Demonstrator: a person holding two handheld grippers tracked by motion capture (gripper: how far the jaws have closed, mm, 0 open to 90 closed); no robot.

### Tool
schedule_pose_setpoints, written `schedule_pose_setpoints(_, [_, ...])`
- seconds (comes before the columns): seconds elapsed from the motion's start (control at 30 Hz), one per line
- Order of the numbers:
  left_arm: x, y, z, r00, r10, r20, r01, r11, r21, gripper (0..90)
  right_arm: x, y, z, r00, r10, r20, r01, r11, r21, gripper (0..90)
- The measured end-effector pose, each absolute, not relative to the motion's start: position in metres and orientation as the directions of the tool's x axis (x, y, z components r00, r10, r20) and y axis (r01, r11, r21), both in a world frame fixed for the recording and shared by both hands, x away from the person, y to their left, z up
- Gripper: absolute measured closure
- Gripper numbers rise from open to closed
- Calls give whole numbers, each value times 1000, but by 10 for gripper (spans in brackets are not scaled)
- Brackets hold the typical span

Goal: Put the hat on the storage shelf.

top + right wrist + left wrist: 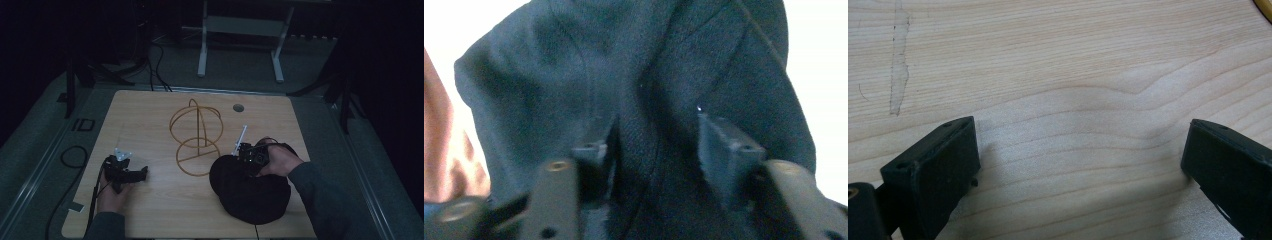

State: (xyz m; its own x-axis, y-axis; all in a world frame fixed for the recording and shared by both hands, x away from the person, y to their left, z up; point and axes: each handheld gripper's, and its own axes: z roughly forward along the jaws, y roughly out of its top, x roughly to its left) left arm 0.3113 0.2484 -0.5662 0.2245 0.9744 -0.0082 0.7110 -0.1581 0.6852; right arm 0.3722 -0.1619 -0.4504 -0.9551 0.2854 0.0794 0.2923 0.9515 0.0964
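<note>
The right hand-held gripper (239, 156) presses down onto a dark cloth hat (250, 192) lying directly beneath it on the tabletop (150, 115). Its jaws stand half open around a soft fold, which looks light, floppy and best pinched there. The left hand-held gripper (131, 172) rests wide open, holding nothing.

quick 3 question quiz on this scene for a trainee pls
1. True or false: the left gripper holds the dark cap.
2. What stands at the middle of the wooden table? A) a wire hat stand B) a mug C) a box
3. What lies between the right gripper jaws?

Key: 1. False: its jaws are open over bare wood. 2. A, the wire hat stand. 3. A fold of the cap's dark fabric; whether the pads press on it cannot be told.
</note>
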Motion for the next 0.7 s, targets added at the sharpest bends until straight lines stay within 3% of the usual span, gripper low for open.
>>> schedule_pose_setpoints(0.07, [311, 248, -566, 225, 974, -8, 711, -159, 685, 19, 373, -162, -450, -954, 292, 73, 298, 950, 94, 589])
schedule_pose_setpoints(0.1, [311, 248, -566, 225, 974, -7, 711, -160, 685, 19, 374, -161, -449, -958, 276, 83, 282, 956, 77, 710])
schedule_pose_setpoints(0.2, [311, 248, -566, 226, 974, -7, 711, -160, 685, 19, 373, -159, -446, -965, 249, 78, 253, 966, 46, 791])
schedule_pose_setpoints(0.7, [311, 248, -566, 229, 973, -7, 710, -162, 685, 19, 374, -159, -419, -986, 146, 77, 148, 989, 15, 827])
